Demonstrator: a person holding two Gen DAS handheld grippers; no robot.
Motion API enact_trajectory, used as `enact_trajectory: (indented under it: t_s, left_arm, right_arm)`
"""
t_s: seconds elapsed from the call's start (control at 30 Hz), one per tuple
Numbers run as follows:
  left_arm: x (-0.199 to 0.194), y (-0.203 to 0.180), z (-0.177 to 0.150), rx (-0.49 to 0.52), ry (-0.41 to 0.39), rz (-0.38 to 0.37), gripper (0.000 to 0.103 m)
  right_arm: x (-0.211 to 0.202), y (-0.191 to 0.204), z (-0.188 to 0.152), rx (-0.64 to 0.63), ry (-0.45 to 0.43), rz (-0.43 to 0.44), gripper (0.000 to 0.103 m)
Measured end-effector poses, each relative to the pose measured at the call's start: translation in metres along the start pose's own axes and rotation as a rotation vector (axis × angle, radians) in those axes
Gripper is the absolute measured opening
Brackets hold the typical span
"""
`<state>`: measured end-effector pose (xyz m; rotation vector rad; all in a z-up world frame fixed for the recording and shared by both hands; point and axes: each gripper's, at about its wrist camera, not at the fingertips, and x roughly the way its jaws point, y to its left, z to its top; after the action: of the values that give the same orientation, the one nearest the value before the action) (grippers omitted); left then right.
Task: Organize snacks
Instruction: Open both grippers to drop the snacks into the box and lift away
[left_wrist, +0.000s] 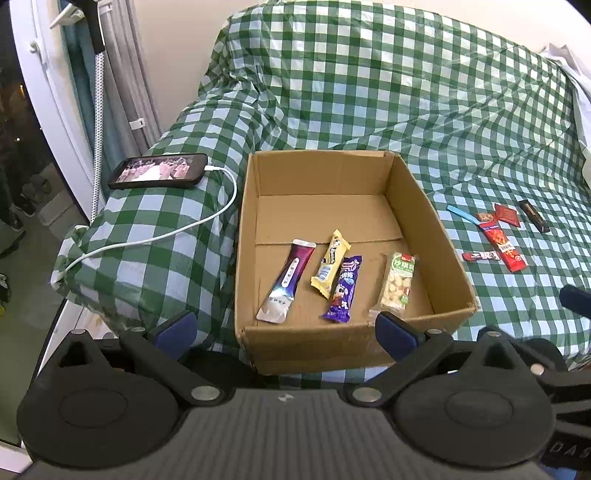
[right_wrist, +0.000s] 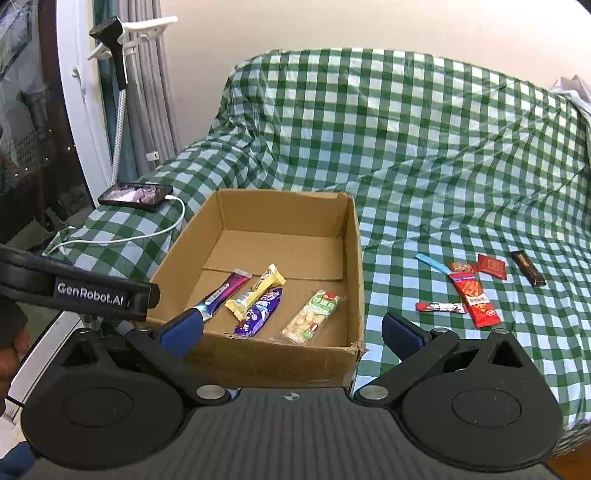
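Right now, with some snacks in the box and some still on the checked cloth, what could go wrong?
1. The loose snacks lie bunched and overlapping, so the open right gripper might pinch two at once or knock one away.
2. The cardboard box looks light and sits on soft cloth; a bump may shove it.
3. The phone rests near the edge, its white cable trailing by the box; snagging it could pull the phone off.

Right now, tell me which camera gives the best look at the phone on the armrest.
The left wrist view: the phone sits large there, its lit screen facing the lens and the white cable plainly plugged in. The right wrist view shows the same phone smaller and flatter, at a shallow angle, so its screen is hard to read.
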<state>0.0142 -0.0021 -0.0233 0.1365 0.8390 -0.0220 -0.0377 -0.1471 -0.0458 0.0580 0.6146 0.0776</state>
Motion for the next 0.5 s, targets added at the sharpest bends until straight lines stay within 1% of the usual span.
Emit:
enact_trajectory:
  t_s: [0.23,0.5]
  left_arm:
    - [-0.022,0.003,-0.007,-0.008,-0.042,0.011,0.103]
    - [-0.034,-0.001,-0.012,0.016,-0.058,0.013,0.103]
  right_arm:
    - [-0.025,0.005,-0.004,-0.011,-0.058,0.007,0.102]
    - [-0.037,0.005,-0.006,-0.009,-0.085,0.007,0.102]
